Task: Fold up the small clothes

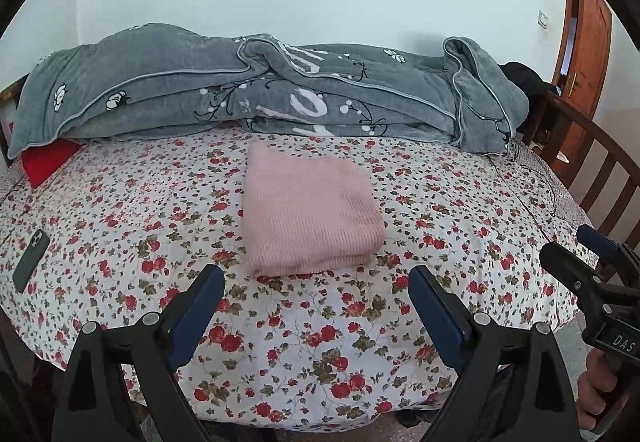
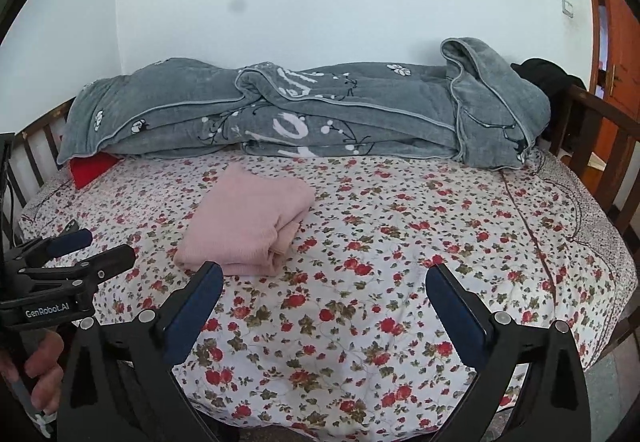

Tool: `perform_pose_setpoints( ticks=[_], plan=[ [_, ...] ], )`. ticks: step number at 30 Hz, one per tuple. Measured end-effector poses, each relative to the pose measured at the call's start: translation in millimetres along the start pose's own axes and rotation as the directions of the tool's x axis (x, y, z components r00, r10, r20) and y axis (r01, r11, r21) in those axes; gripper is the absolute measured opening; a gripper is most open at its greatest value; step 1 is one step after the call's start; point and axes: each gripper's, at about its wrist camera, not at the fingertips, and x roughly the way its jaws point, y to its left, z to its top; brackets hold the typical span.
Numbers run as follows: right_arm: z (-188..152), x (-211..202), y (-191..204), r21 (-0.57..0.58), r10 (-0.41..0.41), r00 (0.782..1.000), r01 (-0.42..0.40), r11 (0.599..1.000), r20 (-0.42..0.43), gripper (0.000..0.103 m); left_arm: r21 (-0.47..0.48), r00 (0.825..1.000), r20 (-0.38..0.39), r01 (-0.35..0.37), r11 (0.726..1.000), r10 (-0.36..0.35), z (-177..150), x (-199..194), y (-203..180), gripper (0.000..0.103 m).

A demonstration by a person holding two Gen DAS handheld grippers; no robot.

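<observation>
A pink knitted garment [image 1: 308,210] lies folded into a thick rectangle in the middle of the floral bedsheet [image 1: 440,202]; it also shows in the right wrist view [image 2: 248,218]. My left gripper [image 1: 316,282] is open and empty, held just short of the garment's near edge. My right gripper [image 2: 324,282] is open and empty, to the right of the garment and apart from it. Each gripper shows at the edge of the other's view: the right one [image 1: 576,246] and the left one [image 2: 96,246].
A rumpled grey blanket [image 1: 260,90] lies along the far side of the bed against the wall. A red cloth [image 1: 46,162] peeks out under its left end. A dark phone [image 1: 31,260] lies at the left. A wooden rail [image 1: 600,162] borders the right side.
</observation>
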Motion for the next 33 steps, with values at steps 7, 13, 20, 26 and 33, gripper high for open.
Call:
perform_pose_setpoints(
  ticks=[7,13,20,26,33],
  plan=[
    [-2.8,-5.4,-3.1,0.014,-0.007,1.0,0.007,1.0,0.007,0.1,0.001,1.0,0.009,0.006,1.0,-0.006,-2.6,-5.5,1.1,0.093],
    [-3.9,-8.3,-2.7,0.018,-0.01,1.0,0.01,1.0,0.011,0.1,-0.007,1.0,0.007,0.012,1.0,-0.012,-3.7,-5.1,4.7,0.093],
    [-2.6,-9.1,-0.9,0.025,-0.007,1.0,0.006,1.0,0.018,0.1,-0.01,1.0,0.013,0.011,1.0,-0.011,-3.0,-6.2,6.1,0.093],
    [-2.3,-8.2,0.9,0.021,-0.01,1.0,0.01,1.0,0.017,0.1,-0.014,1.0,0.009,0.014,1.0,-0.013,-2.3,-6.0,7.4,0.093],
    [-2.8,-7.0,-0.2,0.034,-0.009,1.0,0.009,0.999,0.015,0.1,-0.019,1.0,-0.001,0.015,1.0,-0.015,-2.6,-2.4,8.0,0.093]
  ],
)
